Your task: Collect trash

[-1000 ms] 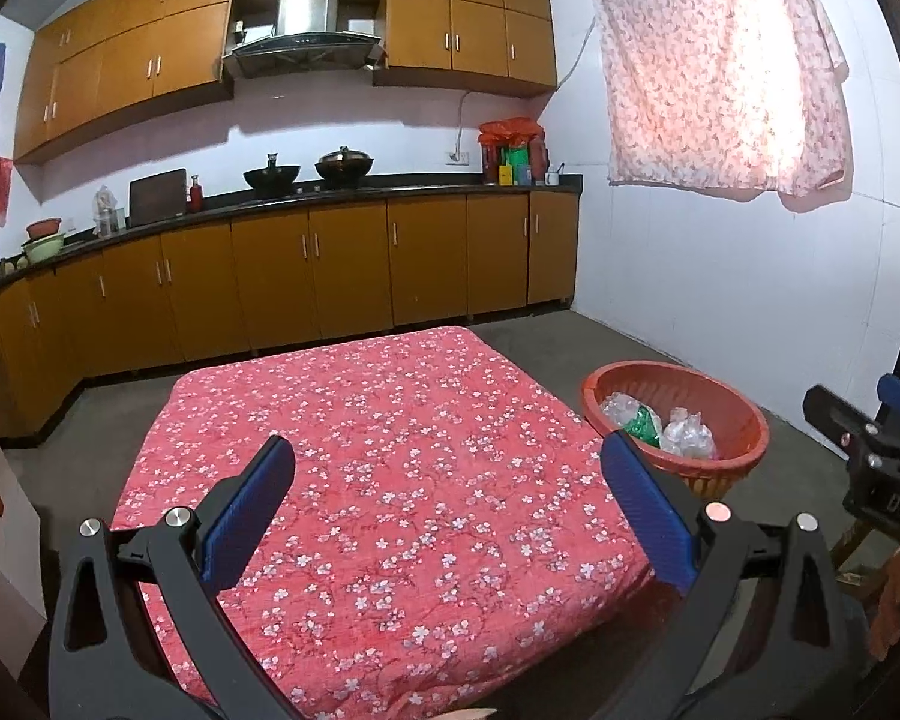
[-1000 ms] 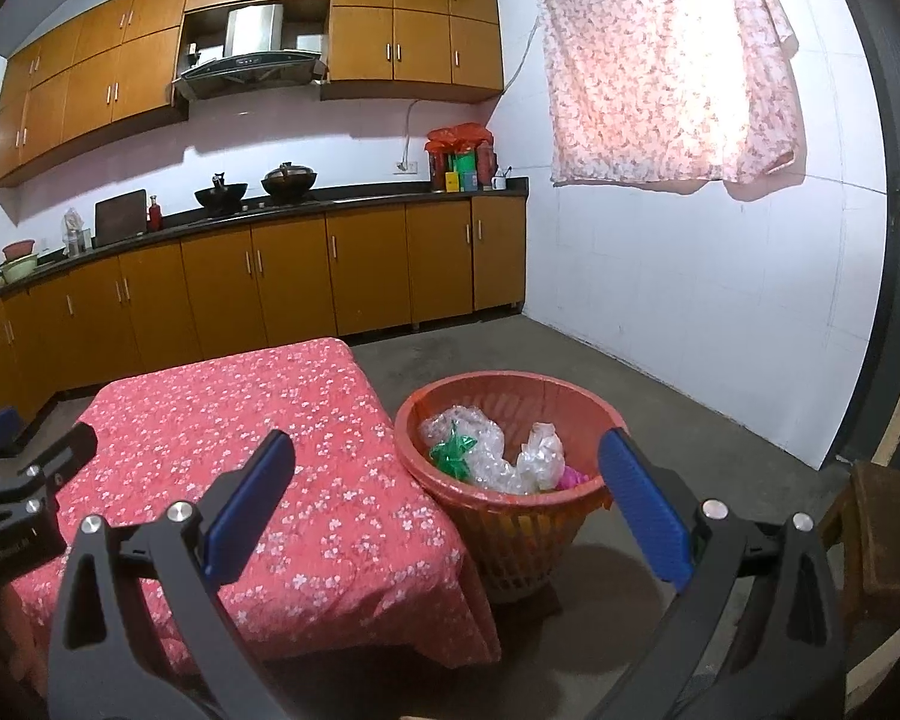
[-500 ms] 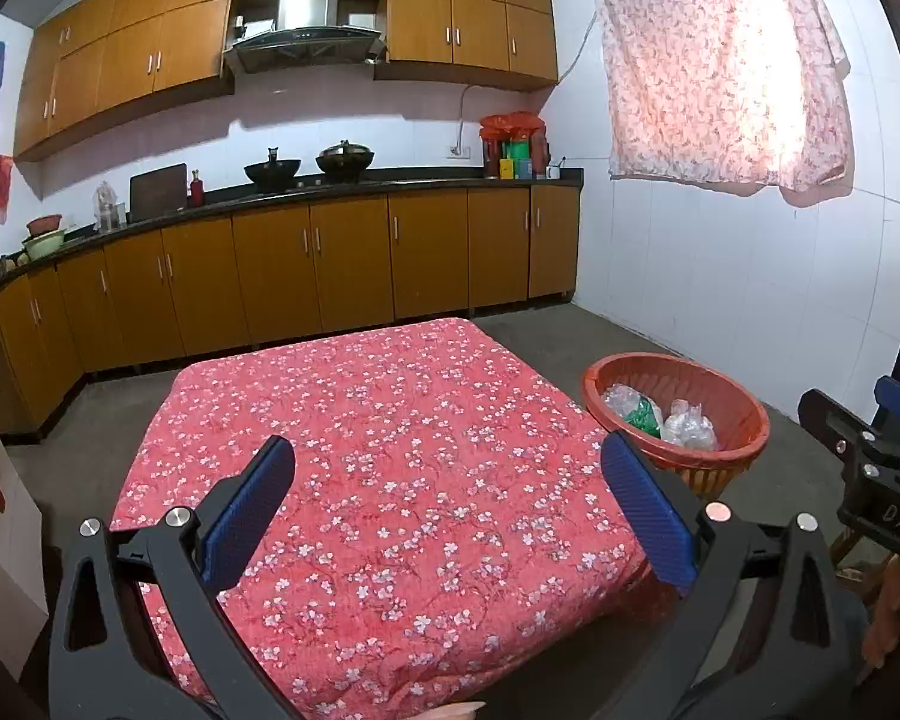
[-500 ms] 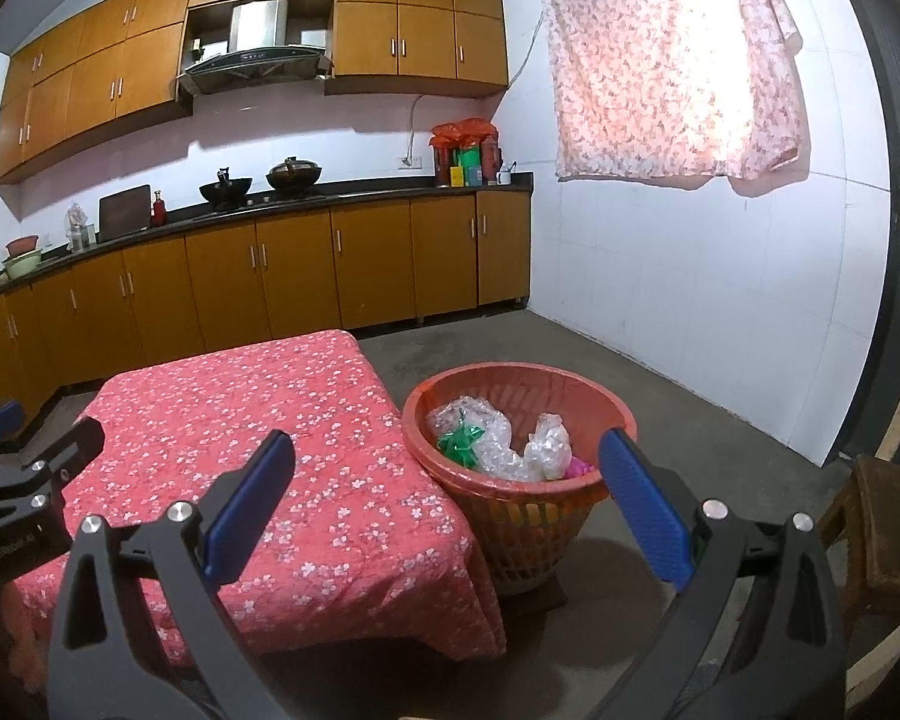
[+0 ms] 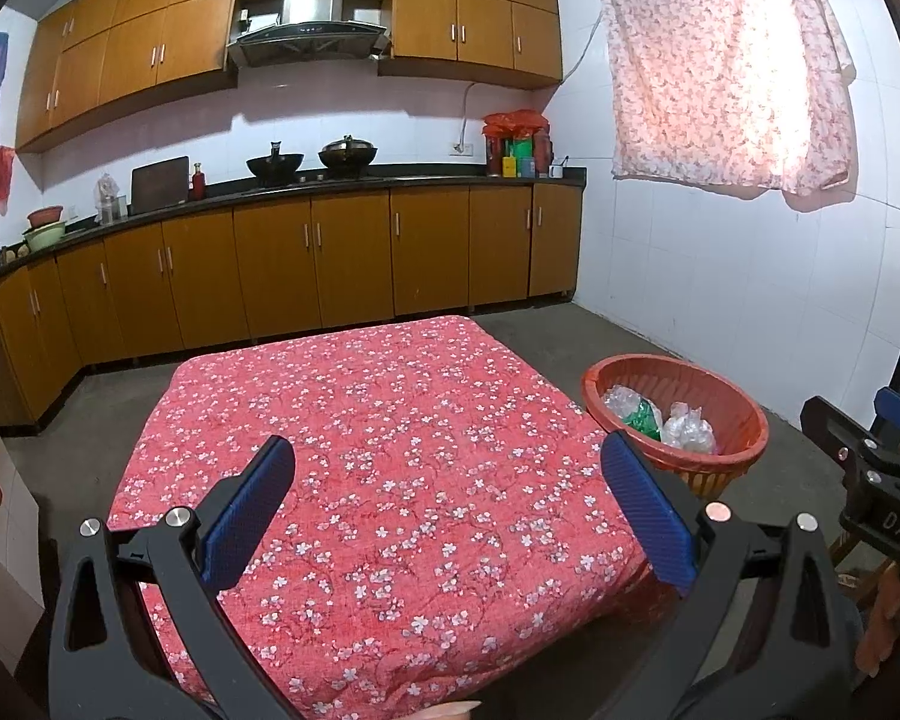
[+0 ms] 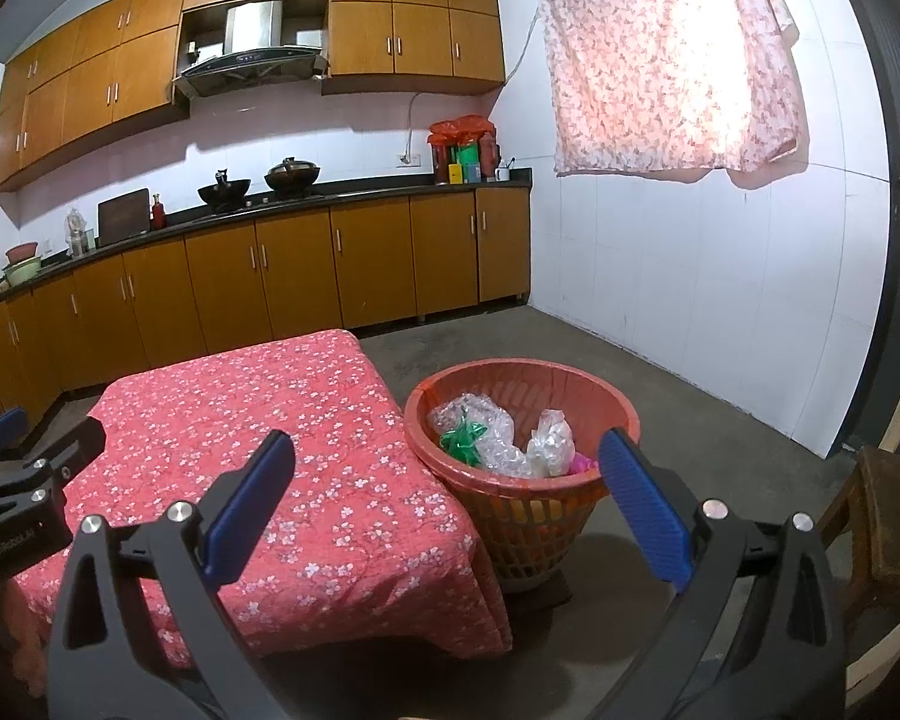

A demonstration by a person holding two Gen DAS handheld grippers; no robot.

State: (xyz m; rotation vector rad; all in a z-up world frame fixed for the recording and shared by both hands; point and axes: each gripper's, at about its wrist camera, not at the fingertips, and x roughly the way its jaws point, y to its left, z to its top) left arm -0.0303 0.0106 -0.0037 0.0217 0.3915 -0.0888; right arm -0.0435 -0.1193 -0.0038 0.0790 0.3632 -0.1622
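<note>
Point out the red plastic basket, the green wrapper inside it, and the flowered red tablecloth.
Red plastic basket (image 6: 621, 414): right wrist view, on its far right rim.
Green wrapper (image 6: 463, 438): right wrist view, on its crumpled middle.
Flowered red tablecloth (image 5: 390, 450): left wrist view, on the flat top.

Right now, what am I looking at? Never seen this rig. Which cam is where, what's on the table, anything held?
There is no robot here: a person carries a two-finger claw in each hand, and each claw has a fisheye camera looking forward along its blue fingers. The left view shows the left claw, open and holding nothing, above a table under a red flowered cloth; no loose item shows on the cloth. The right view shows the right claw, also open and holding nothing, facing an orange basket on the floor beside the table. In the basket lie crumpled clear plastic and a green scrap. Each claw also shows at the edge of the other's picture.
</note>
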